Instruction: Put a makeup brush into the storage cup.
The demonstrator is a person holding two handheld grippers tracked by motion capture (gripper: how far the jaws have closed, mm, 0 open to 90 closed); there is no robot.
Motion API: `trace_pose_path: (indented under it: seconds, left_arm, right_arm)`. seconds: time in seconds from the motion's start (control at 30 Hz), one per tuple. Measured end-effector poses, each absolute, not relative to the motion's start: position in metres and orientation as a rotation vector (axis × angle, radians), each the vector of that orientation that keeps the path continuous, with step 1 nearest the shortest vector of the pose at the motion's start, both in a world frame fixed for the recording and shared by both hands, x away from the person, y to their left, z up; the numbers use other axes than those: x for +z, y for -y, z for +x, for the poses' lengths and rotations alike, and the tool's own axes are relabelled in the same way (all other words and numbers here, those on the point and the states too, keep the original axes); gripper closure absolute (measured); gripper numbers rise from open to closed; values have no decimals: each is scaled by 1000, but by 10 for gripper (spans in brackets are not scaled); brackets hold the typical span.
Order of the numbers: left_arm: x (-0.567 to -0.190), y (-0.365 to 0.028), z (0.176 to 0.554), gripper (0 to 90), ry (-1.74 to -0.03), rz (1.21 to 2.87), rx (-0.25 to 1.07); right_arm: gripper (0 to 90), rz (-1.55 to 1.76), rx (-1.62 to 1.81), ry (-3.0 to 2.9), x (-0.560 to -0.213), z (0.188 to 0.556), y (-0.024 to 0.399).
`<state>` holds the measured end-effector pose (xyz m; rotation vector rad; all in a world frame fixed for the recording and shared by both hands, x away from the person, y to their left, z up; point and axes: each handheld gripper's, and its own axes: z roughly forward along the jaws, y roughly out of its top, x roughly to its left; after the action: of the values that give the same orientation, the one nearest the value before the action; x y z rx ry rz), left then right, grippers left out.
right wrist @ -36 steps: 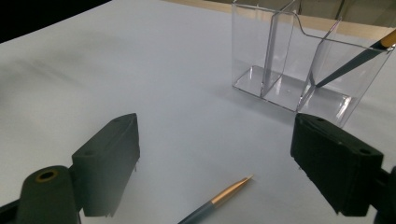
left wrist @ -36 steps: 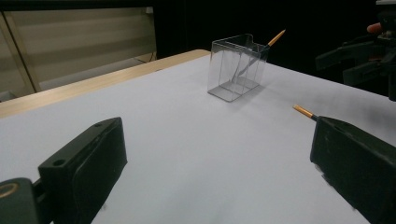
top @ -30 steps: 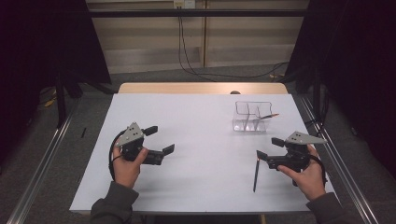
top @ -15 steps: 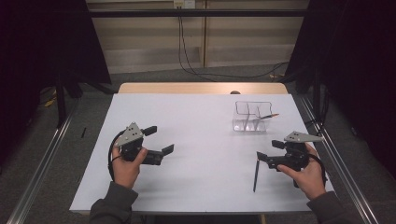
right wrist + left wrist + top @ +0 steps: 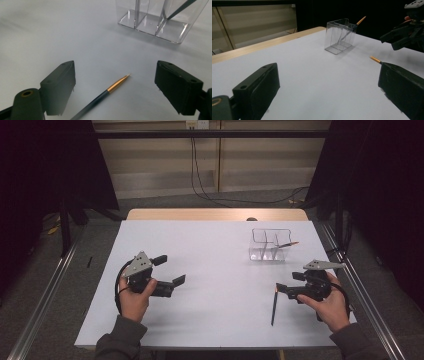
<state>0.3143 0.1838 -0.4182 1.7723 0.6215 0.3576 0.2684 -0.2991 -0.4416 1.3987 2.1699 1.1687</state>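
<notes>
I log a dark-handled brush (image 5: 100, 98) with a gold ferrule and pale tip, lying on the plain white table (image 5: 210, 255). At far right I note a clear, colourless holder (image 5: 270, 245) with a second dark, gold-banded brush (image 5: 286, 244). Both grippers (image 5: 175, 281) (image 5: 281, 289) are black with grey top plates; my sleeves (image 5: 117, 345) are dark olive-grey.

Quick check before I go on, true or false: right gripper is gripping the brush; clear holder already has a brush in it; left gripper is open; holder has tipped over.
1. The right gripper grips the loose brush: false, its jaws stand open over it, lying on the table.
2. The clear holder already has a brush in it: true.
3. The left gripper is open: true.
4. The holder has tipped over: false, it stands upright.
</notes>
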Motion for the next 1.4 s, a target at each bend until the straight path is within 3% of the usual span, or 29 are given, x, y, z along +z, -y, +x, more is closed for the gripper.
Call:
trace_pose_path:
  seconds: [1.4]
  left_arm:
    - [-417, -184, 315, 33, -626, 1762, 358]
  right_arm:
    - [148, 1483, 870, -2362, -435, 281, 284]
